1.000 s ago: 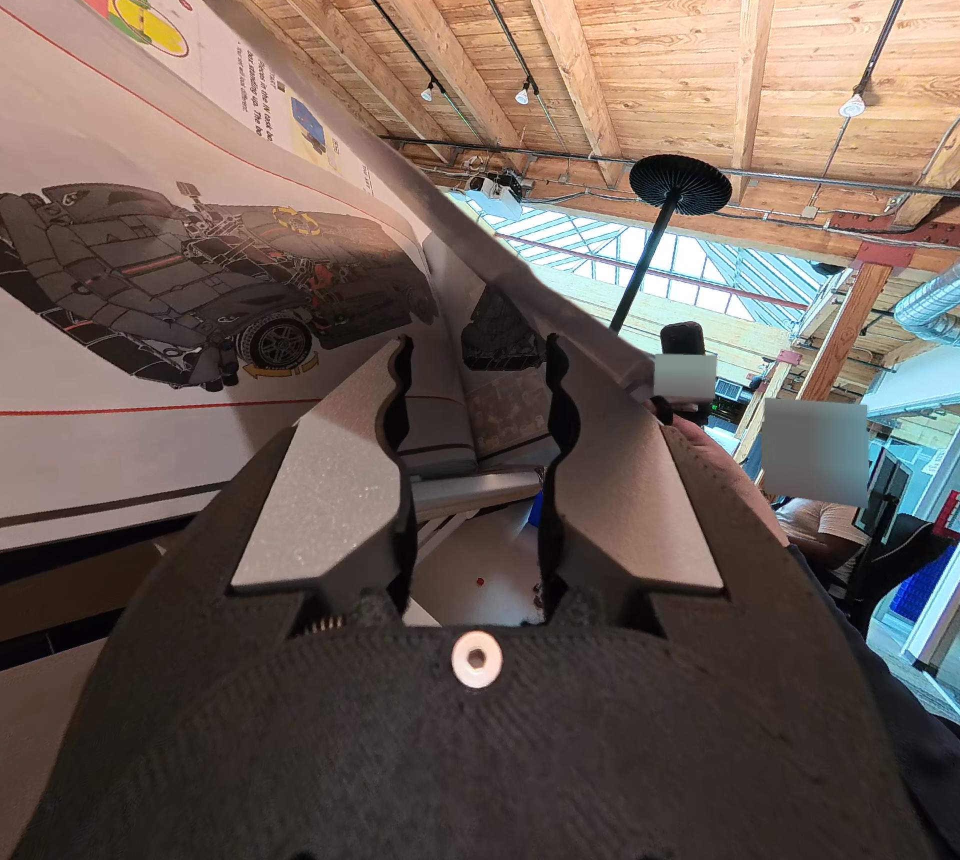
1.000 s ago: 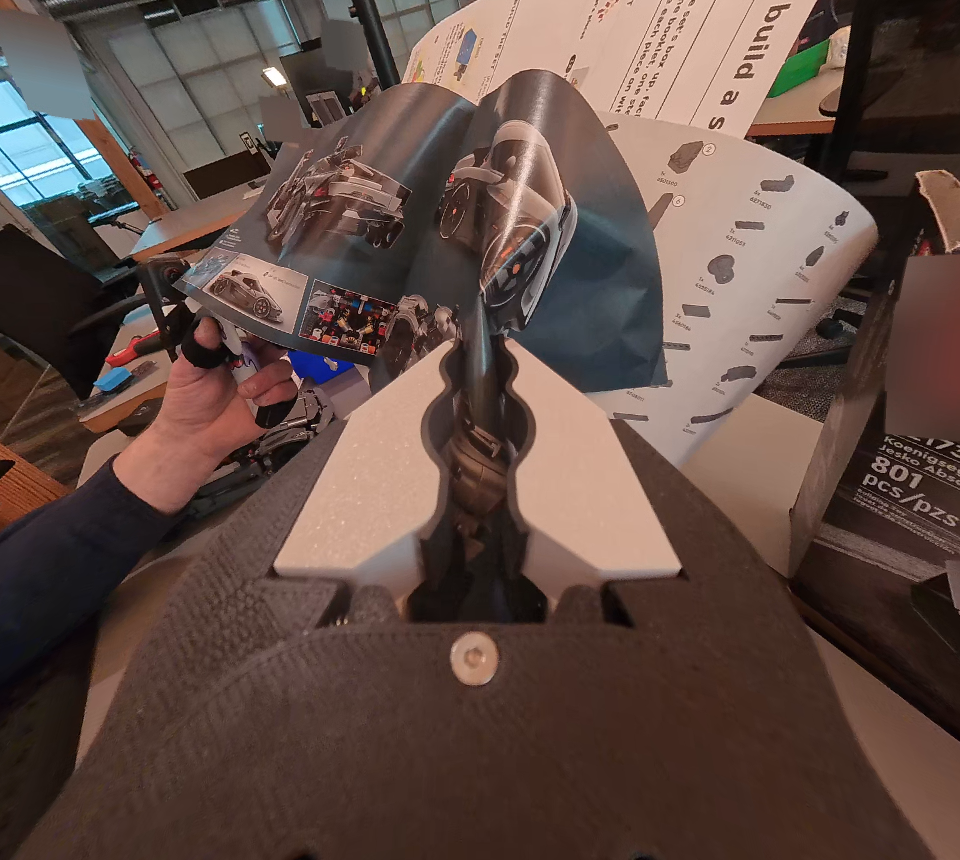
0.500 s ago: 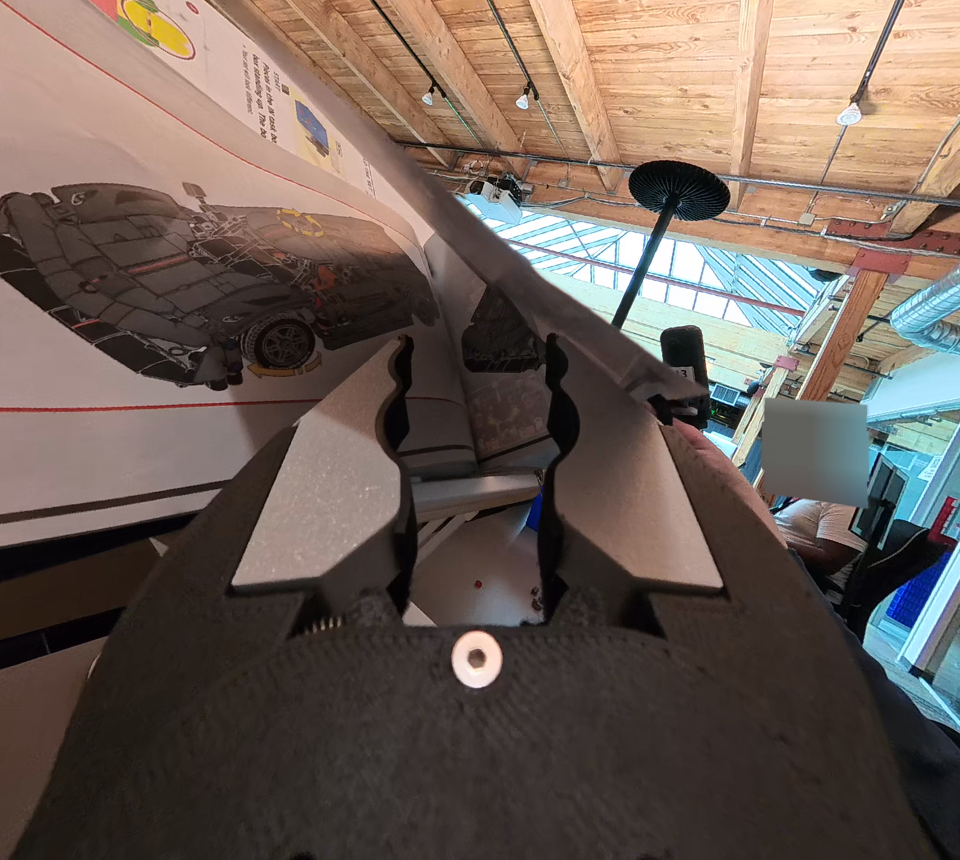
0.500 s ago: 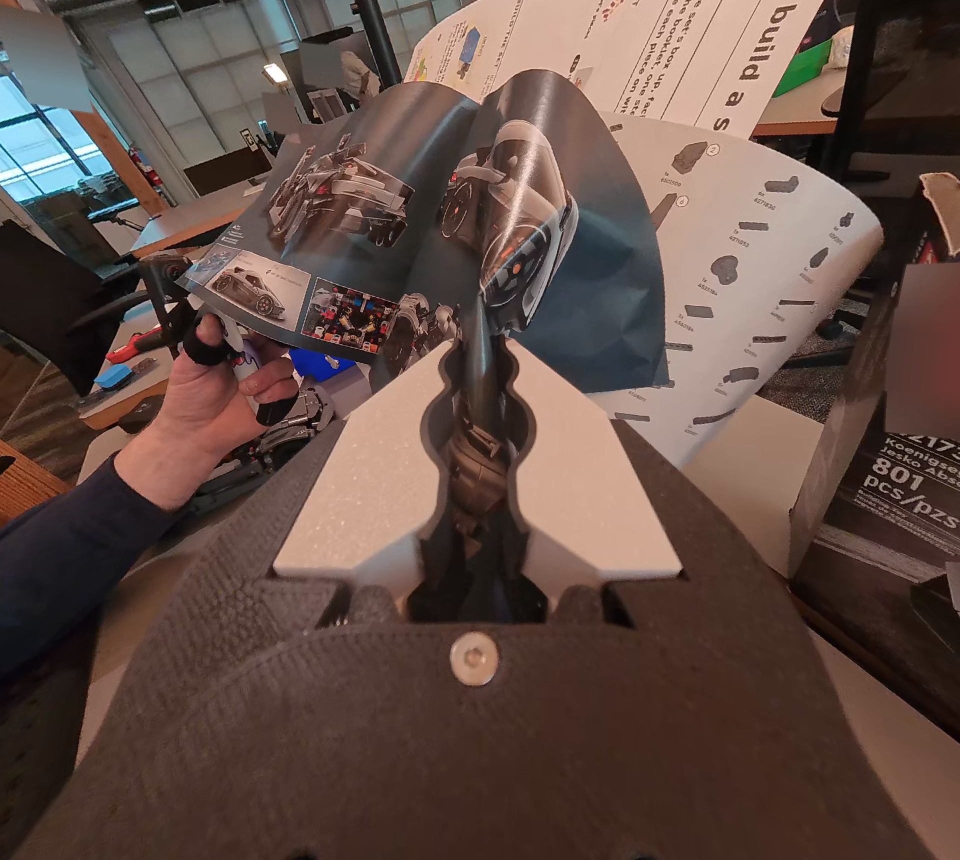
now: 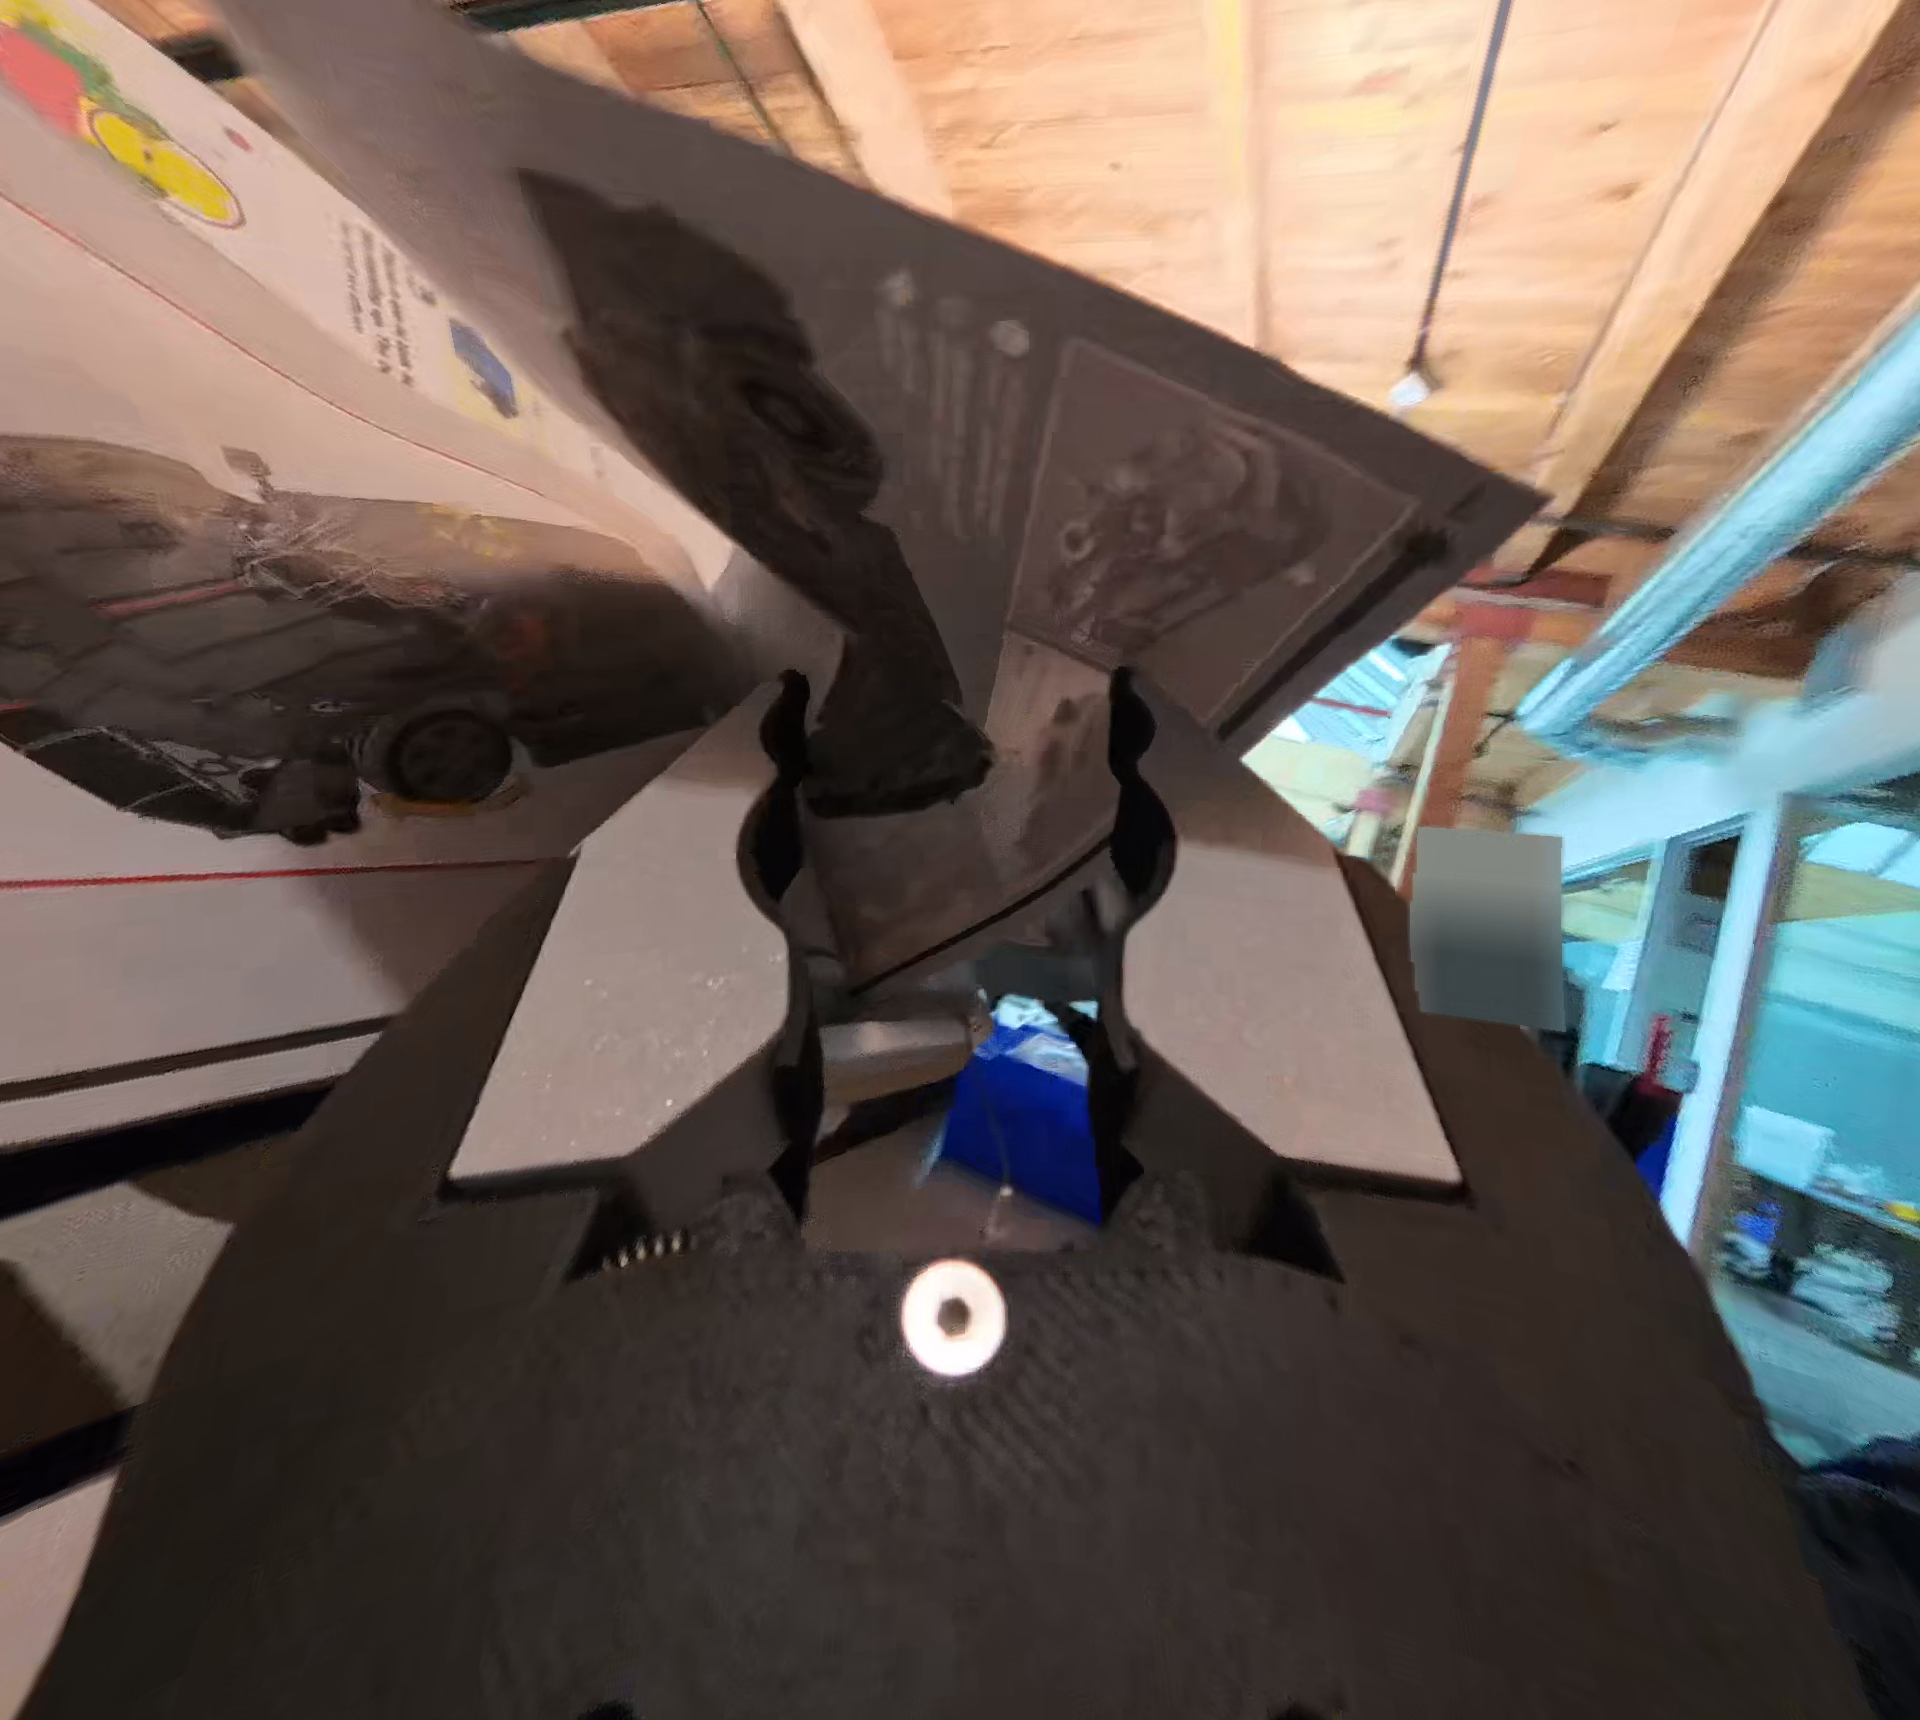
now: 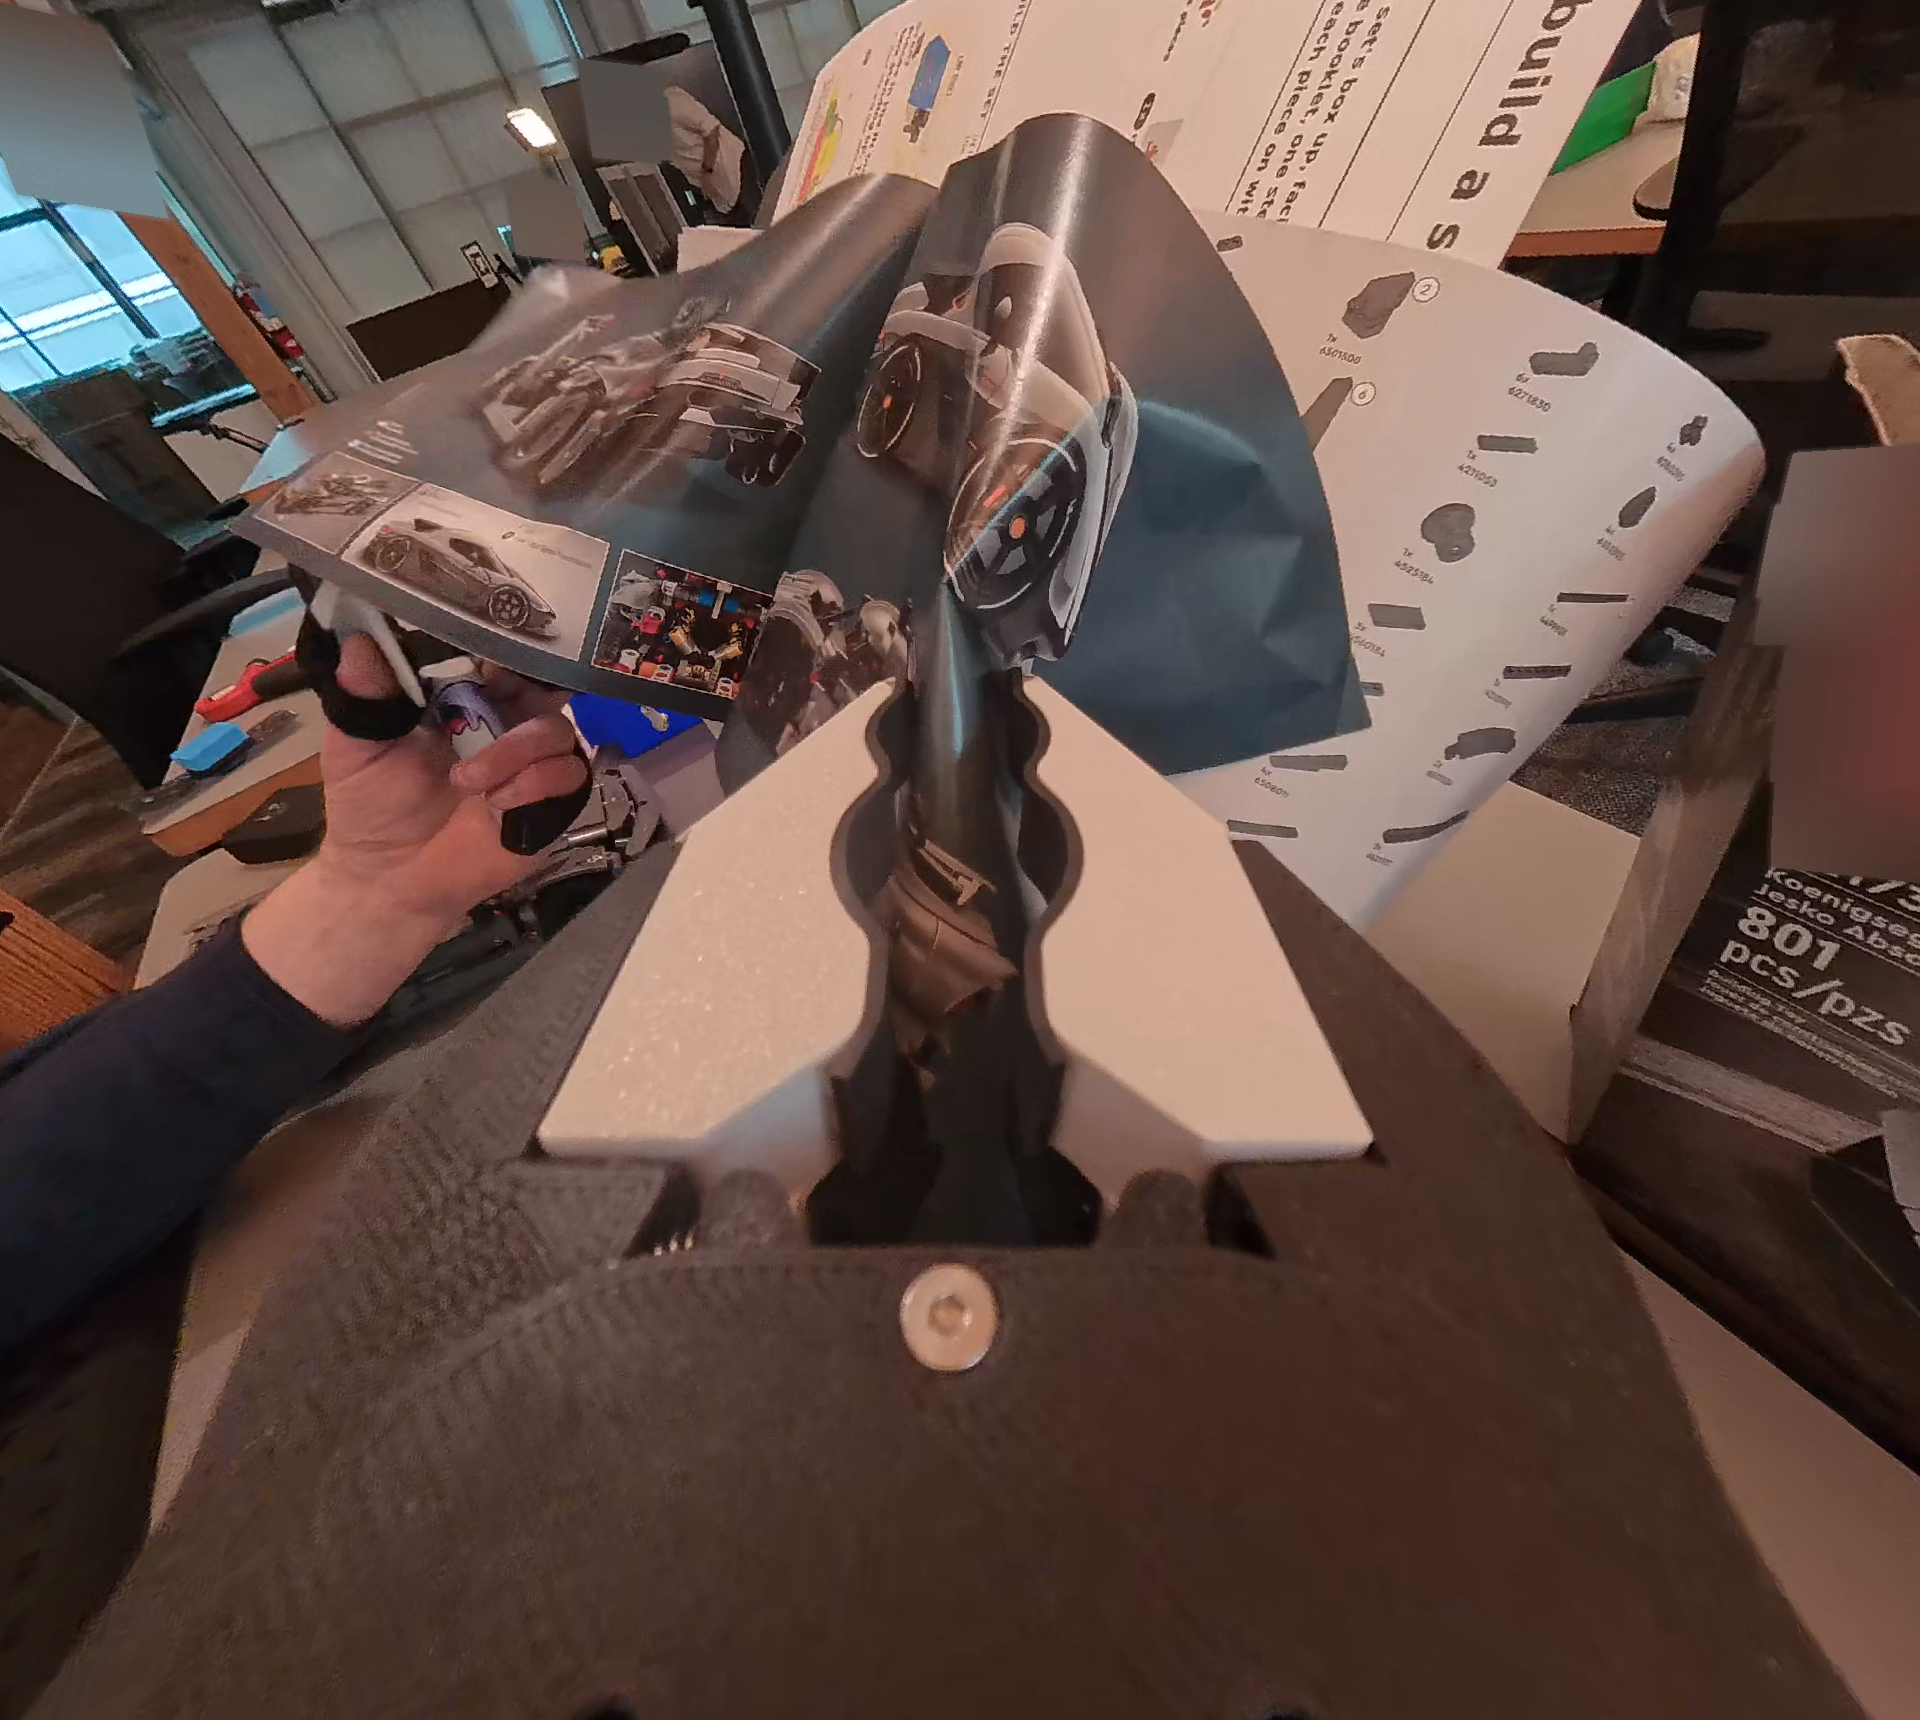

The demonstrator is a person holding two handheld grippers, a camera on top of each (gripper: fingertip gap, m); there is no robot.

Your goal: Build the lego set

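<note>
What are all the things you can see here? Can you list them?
instruction booklet: one, dark with car pictures, held up open in the middle
big poster: one, white with print, curving behind the booklet
set box: one, dark, at the right
blue bin: one, low beyond the booklet
partly built car: one, grey, on the table beneath the hand
red-handled tool: one, far left table
hand: one, dark sleeve, under the booklet's left corner
left claw: open, booklet page between its fingers
right claw: shut on the booklet
</note>
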